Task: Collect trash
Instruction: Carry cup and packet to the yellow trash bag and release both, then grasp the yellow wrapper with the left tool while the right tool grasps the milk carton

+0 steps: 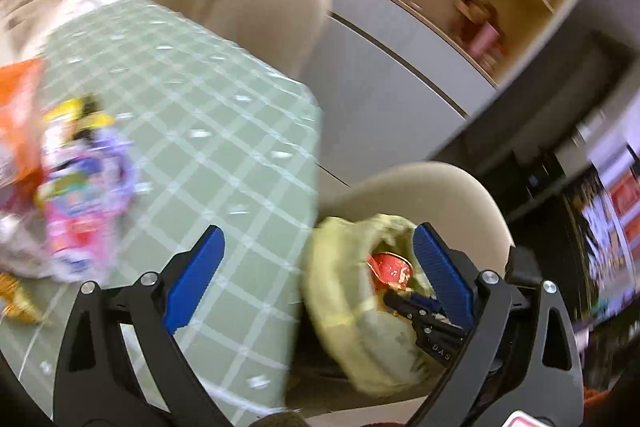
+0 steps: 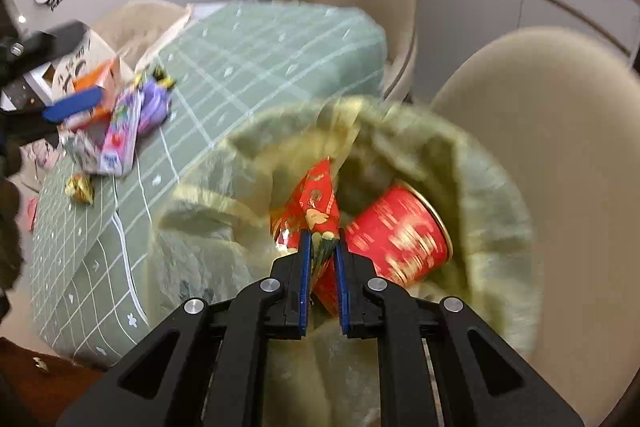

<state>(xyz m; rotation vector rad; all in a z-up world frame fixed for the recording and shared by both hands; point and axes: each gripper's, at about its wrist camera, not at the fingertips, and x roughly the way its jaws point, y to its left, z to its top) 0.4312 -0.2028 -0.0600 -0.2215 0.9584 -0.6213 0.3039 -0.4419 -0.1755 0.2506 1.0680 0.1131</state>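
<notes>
A bin lined with a yellow-green bag (image 2: 492, 187) stands beside the table; it also shows in the left wrist view (image 1: 344, 291). A red can (image 2: 400, 235) lies inside it. My right gripper (image 2: 323, 243) is shut on a red and gold wrapper (image 2: 320, 195) and holds it over the bin's mouth. My left gripper (image 1: 316, 259) is open and empty above the table edge; it also shows at the left of the right wrist view (image 2: 76, 105). A pile of trash wrappers (image 1: 80, 187) lies on the green checked tablecloth (image 1: 200, 99), also seen from the right wrist (image 2: 124, 123).
A gold wrapper (image 2: 80, 189) lies on the table near the pile. An orange box (image 2: 100, 83) and a white box (image 2: 76, 63) sit behind it. Beige chairs (image 1: 272, 11) ring the table, one (image 2: 560, 131) right behind the bin. A shelf and cabinet (image 1: 400, 39) line the wall.
</notes>
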